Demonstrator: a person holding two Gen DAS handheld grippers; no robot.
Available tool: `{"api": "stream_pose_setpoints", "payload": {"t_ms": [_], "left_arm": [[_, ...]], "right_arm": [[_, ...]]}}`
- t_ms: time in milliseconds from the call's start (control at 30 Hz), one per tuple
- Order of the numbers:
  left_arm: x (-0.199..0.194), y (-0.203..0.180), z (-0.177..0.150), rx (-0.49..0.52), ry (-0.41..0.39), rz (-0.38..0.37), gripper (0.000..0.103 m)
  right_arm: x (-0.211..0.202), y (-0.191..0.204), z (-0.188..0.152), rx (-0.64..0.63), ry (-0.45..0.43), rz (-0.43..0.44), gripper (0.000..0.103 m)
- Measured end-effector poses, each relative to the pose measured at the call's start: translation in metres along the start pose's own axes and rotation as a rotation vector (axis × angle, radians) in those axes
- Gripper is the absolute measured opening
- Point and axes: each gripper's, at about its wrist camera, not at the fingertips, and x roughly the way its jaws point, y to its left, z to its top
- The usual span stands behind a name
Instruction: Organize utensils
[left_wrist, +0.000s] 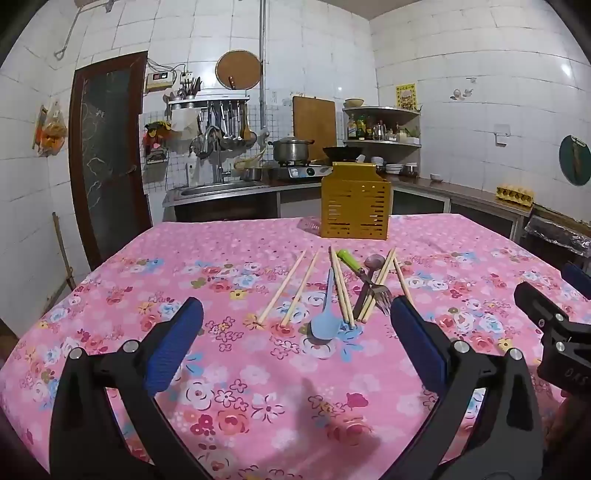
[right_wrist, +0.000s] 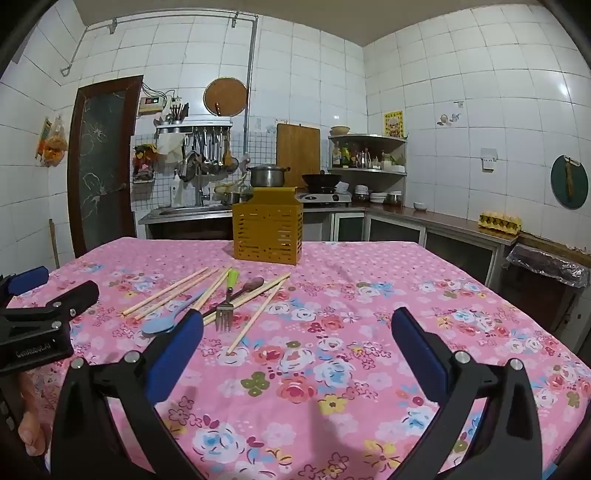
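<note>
While both tools hover low over the floral cloth, the stock reads as follows.
Left claw (left_wrist: 295, 332): jaws spread wide, nothing between them.
Right claw (right_wrist: 297, 334): jaws spread wide, likewise holding nothing.
Counter (right_wrist: 369, 369): covered in pink flowered cloth.
Blue spoon (left_wrist: 325, 317): nearest utensil, bowl toward the left claw, lying flat.
Chopsticks (left_wrist: 282, 291): several, loose and scattered, some crossing the other utensils.
Fork (right_wrist: 224, 314): green handle, tines toward the claws, among the chopsticks.
Dark spoon (right_wrist: 253, 286): beside the fork, partly under chopsticks.
Yellow slotted utensil holder (right_wrist: 267, 236): upright at the far edge, apart from the pile.
</note>
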Motion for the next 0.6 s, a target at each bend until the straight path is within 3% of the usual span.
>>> {"api": "stream_pose_setpoints", "payload": {"t_ms": [600], "left_arm": [[-0.004, -0.003, 0.0, 0.025, -0.026, 0.009, 0.098]], "right_arm": [[0.002, 0.0, -0.001, 0.005, -0.018, 0.004, 0.099]]}}
